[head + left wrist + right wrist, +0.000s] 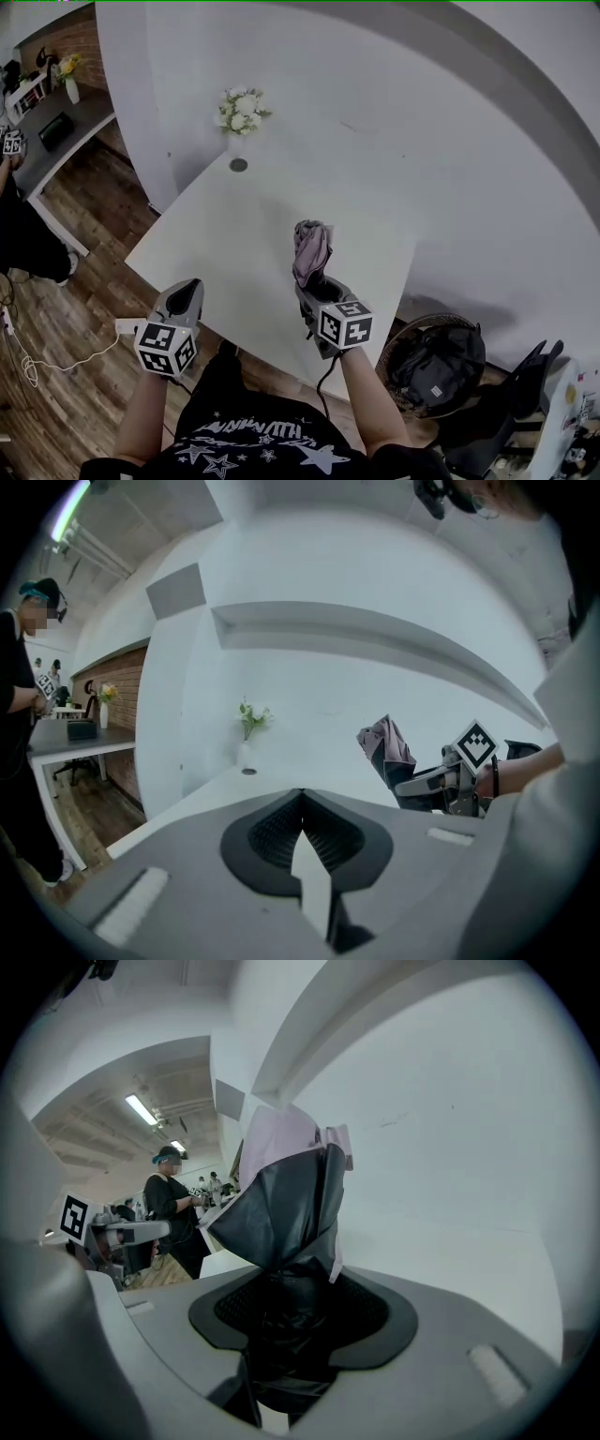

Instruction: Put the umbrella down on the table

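The umbrella [311, 249] I am carrying is soft pink on the outside. Its folds are dark grey, nearly black, on the inside. The desk [234, 234] is plain white, like the wall [422, 141] behind it. My left hand-held gripper [187, 291] and right hand-held gripper [317, 281] are grey with black ribbed pads [267, 834]. Their cubes [167, 349] are white with black square marks. The flowers [242, 108] are white with green leaves. The floor [94, 394] is brown wood planks. The shirt [253, 441] is black with white stars.
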`<state>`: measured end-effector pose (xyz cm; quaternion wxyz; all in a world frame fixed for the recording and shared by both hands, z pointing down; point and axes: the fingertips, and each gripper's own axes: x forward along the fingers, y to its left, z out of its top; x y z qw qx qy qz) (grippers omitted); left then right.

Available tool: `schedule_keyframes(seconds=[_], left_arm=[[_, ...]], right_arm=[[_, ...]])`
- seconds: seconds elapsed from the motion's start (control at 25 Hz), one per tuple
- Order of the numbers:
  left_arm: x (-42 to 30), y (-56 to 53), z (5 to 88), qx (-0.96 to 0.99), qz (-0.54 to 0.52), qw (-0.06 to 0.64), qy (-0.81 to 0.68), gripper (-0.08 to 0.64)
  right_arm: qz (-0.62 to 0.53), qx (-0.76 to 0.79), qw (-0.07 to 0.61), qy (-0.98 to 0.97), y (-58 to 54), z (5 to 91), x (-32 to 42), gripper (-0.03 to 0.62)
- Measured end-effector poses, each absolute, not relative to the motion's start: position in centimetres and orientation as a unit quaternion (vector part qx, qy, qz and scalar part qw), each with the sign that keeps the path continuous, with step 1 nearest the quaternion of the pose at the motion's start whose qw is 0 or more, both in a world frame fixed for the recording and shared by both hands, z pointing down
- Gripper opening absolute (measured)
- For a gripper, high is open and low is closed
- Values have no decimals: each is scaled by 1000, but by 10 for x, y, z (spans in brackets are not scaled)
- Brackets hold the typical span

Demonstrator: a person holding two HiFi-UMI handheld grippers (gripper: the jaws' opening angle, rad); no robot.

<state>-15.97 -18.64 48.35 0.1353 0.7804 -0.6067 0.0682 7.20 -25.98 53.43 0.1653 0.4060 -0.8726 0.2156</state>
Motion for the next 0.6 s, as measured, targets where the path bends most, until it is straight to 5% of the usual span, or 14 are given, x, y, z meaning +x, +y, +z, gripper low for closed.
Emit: schedule_keyframes(seconds=[0.6], left_arm=[[-173, -331, 473, 842, 75, 130, -518, 4]], right_arm=[[166, 492, 249, -818, -352, 527, 70, 225]])
